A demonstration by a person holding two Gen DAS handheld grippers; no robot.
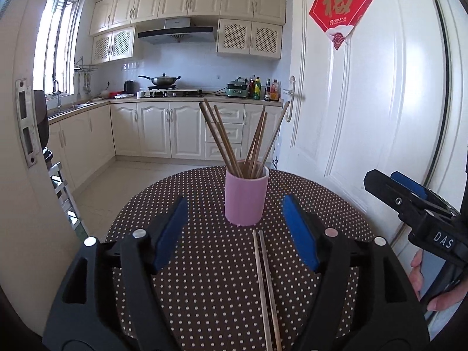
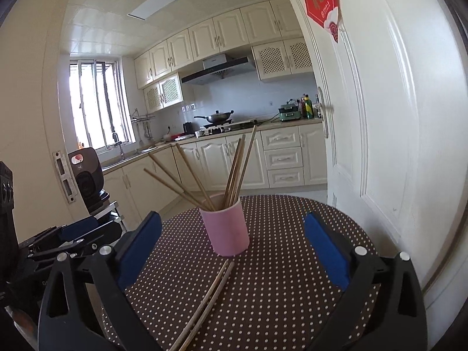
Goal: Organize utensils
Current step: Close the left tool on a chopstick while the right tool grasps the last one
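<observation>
A pink cup (image 1: 246, 197) (image 2: 226, 225) stands on the round table with a brown polka-dot cloth (image 1: 204, 263) (image 2: 278, 263). Several wooden chopsticks (image 1: 234, 143) (image 2: 216, 172) lean inside the cup. Two more chopsticks (image 1: 266, 286) (image 2: 204, 301) lie side by side on the cloth just in front of the cup. My left gripper (image 1: 234, 216) is open, its blue pads wide apart and nothing between them, short of the cup. My right gripper (image 2: 232, 231) is open too, wider still, and empty. In the left wrist view, the right gripper (image 1: 409, 201) shows at the right edge.
A white door (image 1: 365, 117) (image 2: 380, 117) with a red paper sign stands close to the table's right side. Behind the table lie a kitchen floor, cream cabinets and a stove with a wok (image 1: 162, 80). A door frame and a black device (image 2: 86, 175) are at left.
</observation>
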